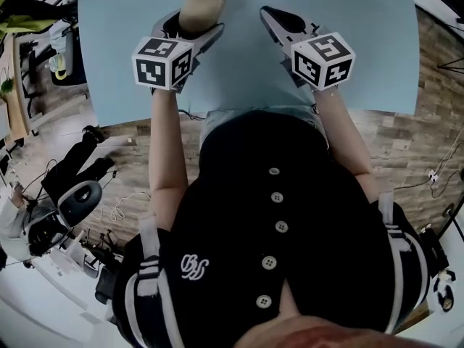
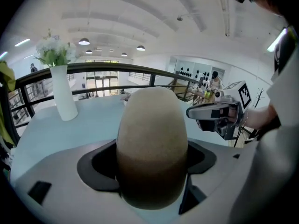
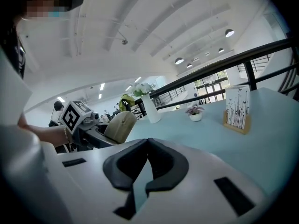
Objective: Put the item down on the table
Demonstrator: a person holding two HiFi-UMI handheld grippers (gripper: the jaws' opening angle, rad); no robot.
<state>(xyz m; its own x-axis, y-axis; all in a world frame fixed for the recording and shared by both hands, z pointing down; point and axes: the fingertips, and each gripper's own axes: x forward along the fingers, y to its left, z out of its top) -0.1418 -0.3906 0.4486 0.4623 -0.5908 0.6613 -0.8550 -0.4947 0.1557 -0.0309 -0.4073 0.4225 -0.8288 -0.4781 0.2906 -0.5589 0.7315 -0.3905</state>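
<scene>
The item is a beige egg-shaped object (image 1: 201, 6), darker towards its lower end (image 2: 152, 139). My left gripper (image 1: 190, 26) is shut on it, its dark pads (image 2: 100, 164) pressing on both sides, and holds it over the near part of the light blue table (image 1: 239, 64). Whether the object touches the tabletop I cannot tell. My right gripper (image 1: 272, 14) hovers beside it to the right, shut with nothing between its fingers (image 3: 147, 143). From the right gripper view the held object (image 3: 119, 125) shows at the left.
A white vase with flowers (image 2: 63, 97) stands on the table's far side, also seen as the vase (image 3: 150, 107) in the right gripper view. A small potted plant (image 3: 195, 115) and a printed card stand (image 3: 237, 111) sit further along. A dark railing (image 2: 140, 69) runs behind the table.
</scene>
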